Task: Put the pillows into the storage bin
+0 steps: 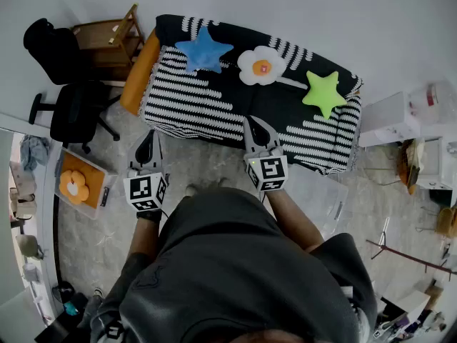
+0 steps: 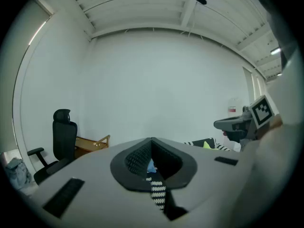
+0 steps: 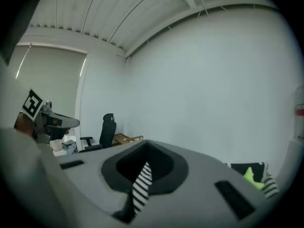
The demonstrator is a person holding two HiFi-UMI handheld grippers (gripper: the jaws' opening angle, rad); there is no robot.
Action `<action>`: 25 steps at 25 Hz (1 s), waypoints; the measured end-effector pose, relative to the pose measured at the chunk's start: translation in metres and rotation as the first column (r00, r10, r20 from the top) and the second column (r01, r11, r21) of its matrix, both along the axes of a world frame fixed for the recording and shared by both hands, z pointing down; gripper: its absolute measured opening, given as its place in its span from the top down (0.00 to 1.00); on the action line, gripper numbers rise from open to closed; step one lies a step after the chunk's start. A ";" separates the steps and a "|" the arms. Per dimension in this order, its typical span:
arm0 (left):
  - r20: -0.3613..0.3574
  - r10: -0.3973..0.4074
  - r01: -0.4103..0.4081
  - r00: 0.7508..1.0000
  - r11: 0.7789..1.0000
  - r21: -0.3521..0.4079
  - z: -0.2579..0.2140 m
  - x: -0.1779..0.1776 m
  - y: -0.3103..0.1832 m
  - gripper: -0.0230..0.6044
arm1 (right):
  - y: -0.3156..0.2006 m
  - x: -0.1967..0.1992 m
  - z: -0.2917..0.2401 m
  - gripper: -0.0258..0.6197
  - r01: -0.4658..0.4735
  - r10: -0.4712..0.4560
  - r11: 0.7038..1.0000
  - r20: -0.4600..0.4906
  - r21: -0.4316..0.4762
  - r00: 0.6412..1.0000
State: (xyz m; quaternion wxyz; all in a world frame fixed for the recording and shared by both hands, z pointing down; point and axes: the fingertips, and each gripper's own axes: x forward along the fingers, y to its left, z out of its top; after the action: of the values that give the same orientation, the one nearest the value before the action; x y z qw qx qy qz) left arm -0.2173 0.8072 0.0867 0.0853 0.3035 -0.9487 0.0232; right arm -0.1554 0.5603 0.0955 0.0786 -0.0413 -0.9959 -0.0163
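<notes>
Three pillows lie on the striped black-and-white sofa (image 1: 186, 98): a blue star (image 1: 203, 51), a white flower with an orange centre (image 1: 261, 66) and a green star (image 1: 323, 91). My left gripper (image 1: 148, 136) hangs over the floor just before the sofa's front edge, shut and empty. My right gripper (image 1: 253, 122) points at the sofa's front below the flower, also shut and empty. A clear storage bin (image 1: 323, 199) stands on the floor by my right arm. In the left gripper view the closed jaws (image 2: 152, 144) show only a sliver of striped cover and blue star (image 2: 151, 166).
Another clear bin (image 1: 100, 176) on the floor at the left holds an orange flower pillow (image 1: 73, 186). A black office chair (image 1: 75, 109) and a wooden rack (image 1: 107, 38) stand left of the sofa. White cabinets (image 1: 389, 118) stand at the right.
</notes>
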 end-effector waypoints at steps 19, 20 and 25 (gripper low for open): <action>-0.003 0.002 -0.001 1.000 0.999 0.042 -0.001 -0.004 0.000 0.46 | 0.007 -0.009 0.001 0.49 0.048 -0.048 0.998 0.010 -0.034 0.999; 0.001 -0.004 0.004 1.000 0.999 0.042 -0.001 -0.005 0.001 0.35 | 0.006 -0.009 0.001 0.38 0.046 -0.046 0.998 0.013 -0.031 0.999; -0.017 -0.010 0.010 1.000 1.000 0.028 0.008 -0.006 0.001 0.31 | 0.000 -0.009 0.009 0.27 0.026 -0.026 0.999 -0.001 -0.024 1.000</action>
State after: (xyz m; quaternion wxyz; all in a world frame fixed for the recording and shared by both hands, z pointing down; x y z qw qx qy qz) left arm -0.2235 0.8081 0.0943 0.0894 0.3000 -0.9497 0.0070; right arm -0.1644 0.5598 0.1041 0.0785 -0.0553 -0.9954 -0.0055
